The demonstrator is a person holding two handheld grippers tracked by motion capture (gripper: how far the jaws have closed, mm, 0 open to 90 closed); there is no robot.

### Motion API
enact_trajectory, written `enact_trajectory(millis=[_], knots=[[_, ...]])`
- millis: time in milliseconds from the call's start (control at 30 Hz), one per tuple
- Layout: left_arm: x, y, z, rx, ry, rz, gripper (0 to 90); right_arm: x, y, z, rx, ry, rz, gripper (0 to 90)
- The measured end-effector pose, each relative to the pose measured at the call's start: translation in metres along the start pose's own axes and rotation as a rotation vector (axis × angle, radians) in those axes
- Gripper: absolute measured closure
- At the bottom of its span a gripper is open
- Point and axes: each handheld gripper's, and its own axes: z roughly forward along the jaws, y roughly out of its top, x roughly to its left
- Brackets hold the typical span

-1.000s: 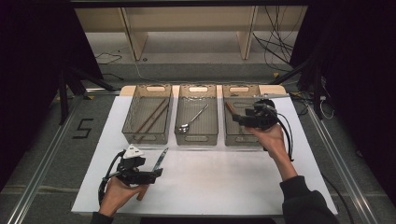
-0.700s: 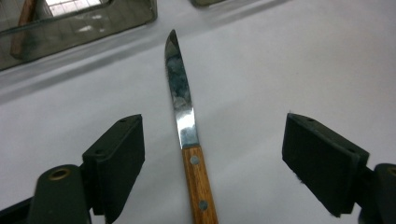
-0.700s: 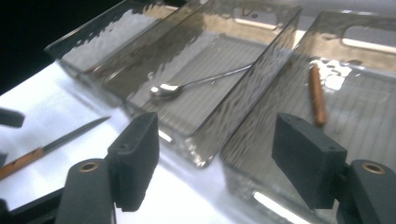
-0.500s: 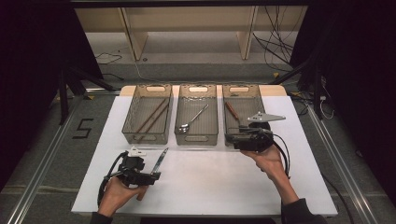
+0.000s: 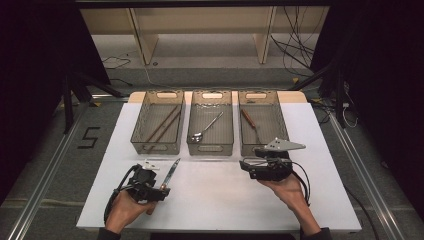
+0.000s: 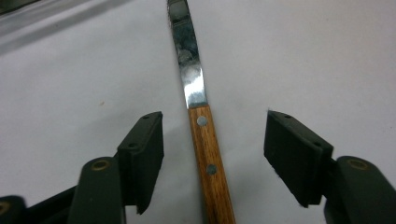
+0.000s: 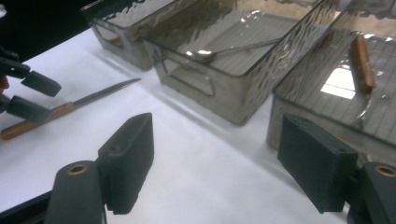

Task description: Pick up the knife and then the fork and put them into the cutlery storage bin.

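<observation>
Lab recording setup, white table [image 5: 215, 200] on rails, black curtains [image 5: 40, 50], loose floor cables [image 5: 295, 50], taped number [image 5: 89, 137]

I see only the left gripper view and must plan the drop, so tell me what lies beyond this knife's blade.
Observer: Three translucent trays stand in a row beyond the knife.
Operator: Report their contents.
Observer: Left tray holds chopsticks, middle tray a spoon, right tray a wooden-handled utensil.
Operator: Locate the other gripper.
Observer: The right gripper is in front of the right tray, empty, and its jaws have just been opening.
</observation>
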Motion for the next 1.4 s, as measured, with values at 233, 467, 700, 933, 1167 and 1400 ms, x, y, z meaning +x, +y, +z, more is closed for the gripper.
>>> enact_trajectory(millis=[233,467,700,933,1167,1400], knots=[[-0.002,-0.002,0.000,0.052,0.022,0.015,51.4,0.011,-0.009,0.000,0.028,0.001,-0.032,27.4],[-0.006,-0.003,0.001,0.123,0.037,0.037,56.6,0.020,-0.015,-0.002,0.032,0.006,-0.053,26.3],[-0.006,-0.007,0.004,0.155,0.024,0.044,61.4,0.022,-0.022,-0.003,0.034,0.017,-0.058,26.1],[-0.009,-0.006,0.004,0.150,0.054,0.071,69.8,0.023,-0.024,-0.003,0.037,0.025,-0.059,26.3],[-0.009,-0.007,0.004,0.133,0.044,0.083,75.3,0.026,-0.024,-0.002,0.039,0.029,-0.071,26.6],[-0.008,-0.007,0.004,0.111,0.033,0.093,75.7,0.027,-0.024,-0.004,0.031,0.039,-0.070,26.9]])
